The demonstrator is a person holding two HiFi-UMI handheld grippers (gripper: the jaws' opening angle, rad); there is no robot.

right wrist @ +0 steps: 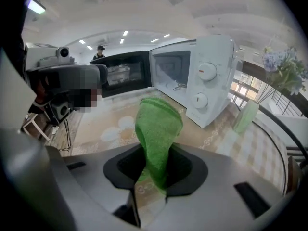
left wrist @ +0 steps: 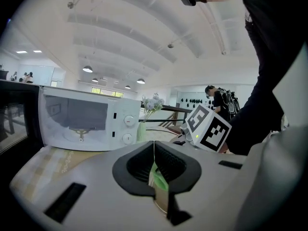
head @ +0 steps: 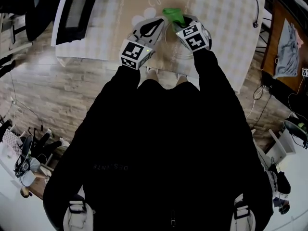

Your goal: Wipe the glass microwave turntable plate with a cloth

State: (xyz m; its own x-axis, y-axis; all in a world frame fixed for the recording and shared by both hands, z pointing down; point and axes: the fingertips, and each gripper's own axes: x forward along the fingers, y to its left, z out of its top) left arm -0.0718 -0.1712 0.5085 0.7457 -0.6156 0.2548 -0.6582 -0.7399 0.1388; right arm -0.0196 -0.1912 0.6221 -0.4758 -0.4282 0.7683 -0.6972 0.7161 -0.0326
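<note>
in right gripper (right wrist: 151, 174), green cloth (right wrist: 158, 129), microwave dials (right wrist: 208, 72) only in gripper views

I'm counting two grippers, the left gripper (left wrist: 154, 170) and the right gripper (right wrist: 156, 174). Each is carrying one marker cube, making two: the left marker cube (head: 134, 53) and the right marker cube (head: 194, 36). One green cloth (right wrist: 158, 129) is showing, and one glass turntable plate (head: 172, 49). One microwave (right wrist: 207, 81) is standing on the one counter (head: 231, 42), and it is showing two dials, an upper knob (right wrist: 208, 71) and a lower knob (right wrist: 201, 100). One vase (right wrist: 245, 117) is standing beside it, holding one bunch of flowers (right wrist: 284, 71).
</note>
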